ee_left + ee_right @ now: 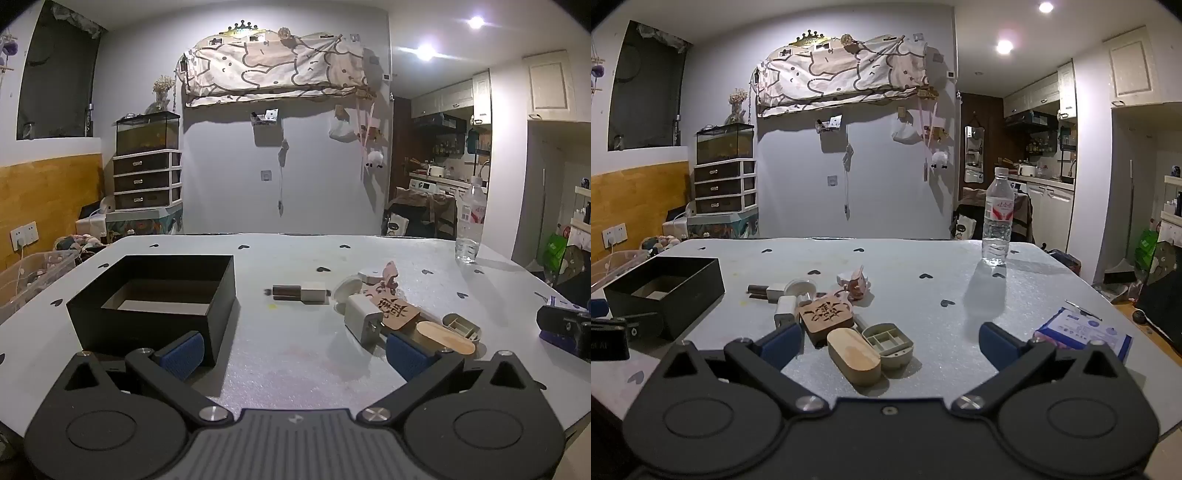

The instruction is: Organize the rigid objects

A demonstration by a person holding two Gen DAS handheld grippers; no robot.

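An open black box (155, 295) (665, 291) stands on the left of the table. To its right lies a cluster: a dark-and-white adapter (299, 293) (764, 290), a white charger (364, 317) (785, 308), a carved wooden block (397, 312) (825, 317), a wooden oval lid (443, 336) (854, 360), a grey compartment case (461, 326) (888, 343), a white round piece (347, 288) and a pink figure (857, 284). My left gripper (295, 354) is open over bare table between box and cluster. My right gripper (891, 347) is open, with the oval lid and case lying between its fingers, untouched.
A clear water bottle (997, 218) (469, 229) stands upright at the table's far right. A blue-and-white tissue packet (1082, 330) lies near the right edge. The white heart-dotted table (295, 254) ends at a grey wall side; a kitchen opens at the right.
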